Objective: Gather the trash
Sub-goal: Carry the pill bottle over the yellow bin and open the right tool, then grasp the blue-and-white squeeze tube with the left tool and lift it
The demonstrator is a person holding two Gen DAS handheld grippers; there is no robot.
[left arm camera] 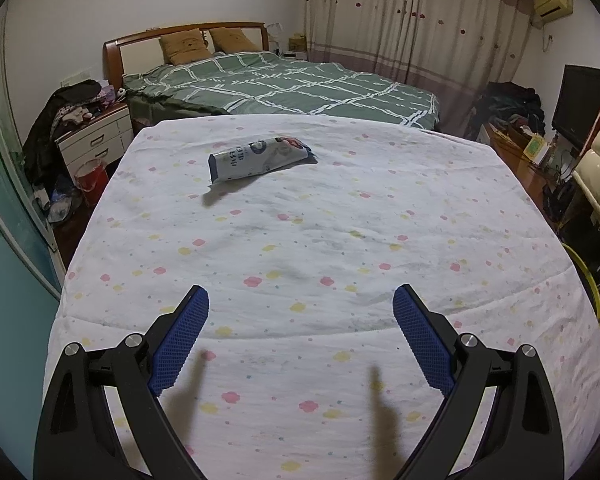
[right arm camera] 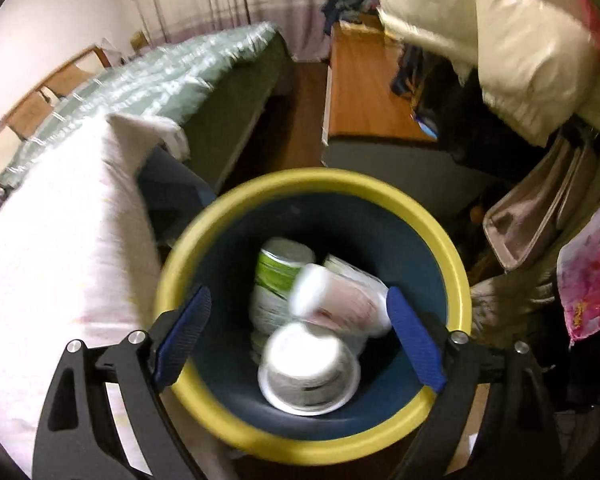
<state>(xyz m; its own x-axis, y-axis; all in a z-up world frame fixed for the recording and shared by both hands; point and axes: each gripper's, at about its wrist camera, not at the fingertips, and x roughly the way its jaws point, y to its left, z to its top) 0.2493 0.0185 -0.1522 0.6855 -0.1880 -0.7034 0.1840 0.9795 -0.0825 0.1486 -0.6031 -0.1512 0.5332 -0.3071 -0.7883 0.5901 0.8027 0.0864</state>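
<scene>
A crumpled blue and white wrapper [left arm camera: 257,157] lies on the flowered worktop [left arm camera: 340,240], far ahead of the left tongs [left arm camera: 301,308], wide open and empty. Only the right view shows the yellow-rimmed bin [right arm camera: 204,228] with white cups [right arm camera: 310,372] inside. The right tongs [right arm camera: 299,312] hang over it, open, holding nothing.

One wrapper [left arm camera: 259,159] on table; one bin [right arm camera: 236,436]; about four containers [right arm camera: 309,372] inside.

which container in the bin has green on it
The tub at the back left of the bin; the cup and front tub show white and grey.
</scene>
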